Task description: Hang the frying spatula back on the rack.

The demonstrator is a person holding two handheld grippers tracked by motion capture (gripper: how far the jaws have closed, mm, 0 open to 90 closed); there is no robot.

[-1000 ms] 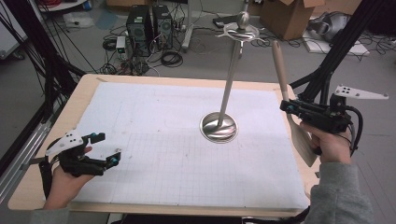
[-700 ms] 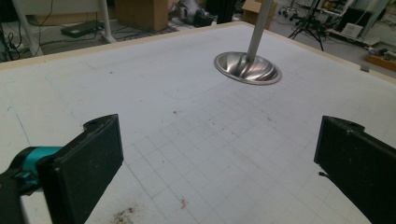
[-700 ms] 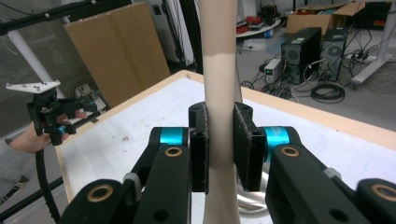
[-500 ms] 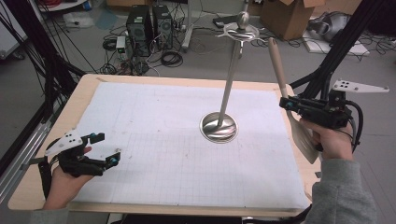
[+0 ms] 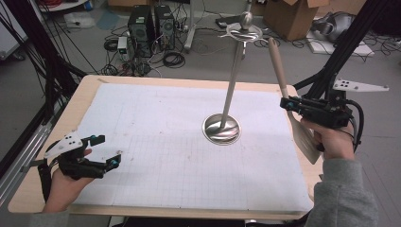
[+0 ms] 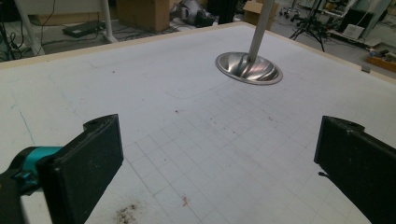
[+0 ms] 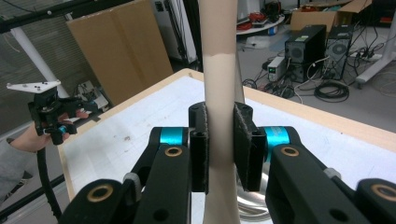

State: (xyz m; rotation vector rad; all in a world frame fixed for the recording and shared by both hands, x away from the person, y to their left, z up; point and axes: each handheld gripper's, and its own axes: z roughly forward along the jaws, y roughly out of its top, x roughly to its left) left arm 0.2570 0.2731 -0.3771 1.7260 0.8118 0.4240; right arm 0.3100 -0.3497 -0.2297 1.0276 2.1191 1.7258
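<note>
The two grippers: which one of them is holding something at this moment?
The right gripper: its jaws are shut on the handle of a wooden spatula, held upright beside the metal stand. The left gripper is open and empty above the table.

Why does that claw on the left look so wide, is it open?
Open. In its own view the left claw shows its two black jaws far apart, with only the white gridded mat between them.

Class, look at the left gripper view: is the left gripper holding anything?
No, the left gripper is open, jaws wide apart over the bare mat.
</note>
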